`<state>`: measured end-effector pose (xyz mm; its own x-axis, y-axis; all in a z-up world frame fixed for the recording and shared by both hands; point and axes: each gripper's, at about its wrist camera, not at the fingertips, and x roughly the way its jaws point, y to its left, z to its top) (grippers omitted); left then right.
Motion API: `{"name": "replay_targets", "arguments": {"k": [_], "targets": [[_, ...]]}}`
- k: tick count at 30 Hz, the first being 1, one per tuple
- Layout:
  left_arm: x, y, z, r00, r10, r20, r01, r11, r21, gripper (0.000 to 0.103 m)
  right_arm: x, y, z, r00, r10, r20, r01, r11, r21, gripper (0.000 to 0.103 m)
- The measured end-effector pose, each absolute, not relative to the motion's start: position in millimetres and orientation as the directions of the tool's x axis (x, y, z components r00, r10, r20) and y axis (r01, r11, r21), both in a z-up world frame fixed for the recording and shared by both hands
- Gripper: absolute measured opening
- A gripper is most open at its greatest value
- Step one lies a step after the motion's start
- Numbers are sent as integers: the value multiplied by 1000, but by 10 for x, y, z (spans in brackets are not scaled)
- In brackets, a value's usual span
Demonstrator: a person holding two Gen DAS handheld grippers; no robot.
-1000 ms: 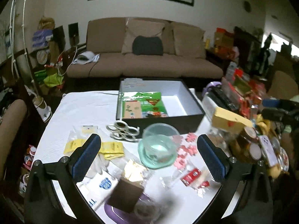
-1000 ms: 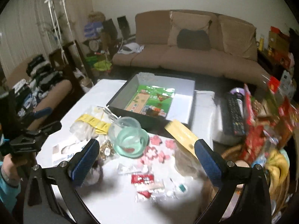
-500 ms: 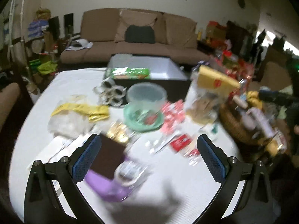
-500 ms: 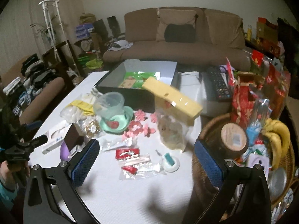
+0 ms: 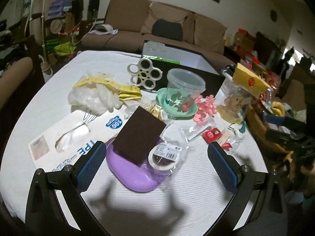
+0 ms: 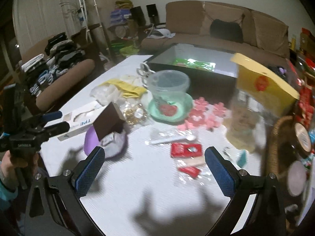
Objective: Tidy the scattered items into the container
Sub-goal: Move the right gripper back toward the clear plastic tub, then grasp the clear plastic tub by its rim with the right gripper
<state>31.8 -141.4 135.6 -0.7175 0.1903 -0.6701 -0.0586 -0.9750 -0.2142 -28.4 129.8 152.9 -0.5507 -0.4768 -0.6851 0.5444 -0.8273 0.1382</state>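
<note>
Holding green packets, black box (image 5: 198,63), purple dish (image 5: 135,179) bearing brown pad (image 5: 140,133), both tools wide open, empty.

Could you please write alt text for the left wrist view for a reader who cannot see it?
The open left gripper hovers over a purple dish holding a brown card and a tape roll. Scattered items lie on the white table; a dark box sits behind.

A brown sponge (image 5: 140,132) leans on a purple dish (image 5: 135,177) between the wide-apart left gripper (image 5: 157,164) pads.
</note>
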Motion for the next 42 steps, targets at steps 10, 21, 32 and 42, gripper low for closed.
{"name": "replay_targets", "arguments": {"k": [10,21,32,42], "targets": [[-356,-1541,1407,-765,233,-600,-47,-950,-309,103,-1042,810,1210,-608,-415,-676,492,-866,89,103],[-1061,-1604,1243,-769,279,-575,-82,-936,-344,103,-1894,390,841,-606,-375,-702,479,-876,55,103],[-1259,-1510,1165,-724,343,-598,-117,-916,-383,103,-2205,323,744,-610,-360,-706,478,-878,34,103],[-1318,-1609,1122,-709,337,-620,-91,-915,-393,103,-2154,272,839,-605,-415,-679,514,-855,65,99]]}}
